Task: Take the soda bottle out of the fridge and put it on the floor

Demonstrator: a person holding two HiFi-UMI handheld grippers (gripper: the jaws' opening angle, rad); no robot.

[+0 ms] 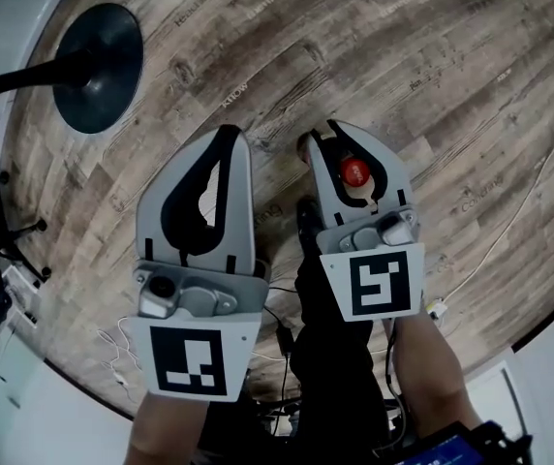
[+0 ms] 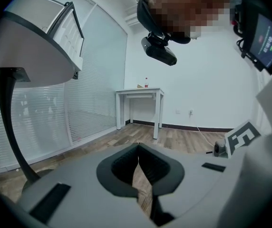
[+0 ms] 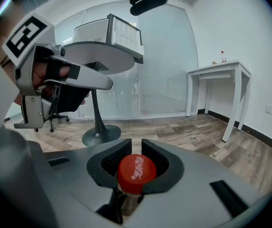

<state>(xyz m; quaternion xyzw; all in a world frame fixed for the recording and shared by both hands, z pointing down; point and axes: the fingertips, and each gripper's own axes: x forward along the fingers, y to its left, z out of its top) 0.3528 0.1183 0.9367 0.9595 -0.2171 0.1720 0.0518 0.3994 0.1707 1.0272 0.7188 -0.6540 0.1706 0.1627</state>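
1. The right claw (image 3: 136,145) is clenched on the soda bottle (image 3: 136,173), its jaws hugging the neck just under the red cap.
2. The left claw (image 2: 138,148) is pinched together with nothing in it, riding alongside on the side nearer the pedestal base (image 1: 98,66).
3. There's no fridge anywhere in view, so the take-out part looks done.
4. The bottle hangs over the wood floor (image 1: 422,56), right of that pedestal base in the head view. Whether its bottom touches down, I can't tell.
5. What's left: stand it on the floor and let go.
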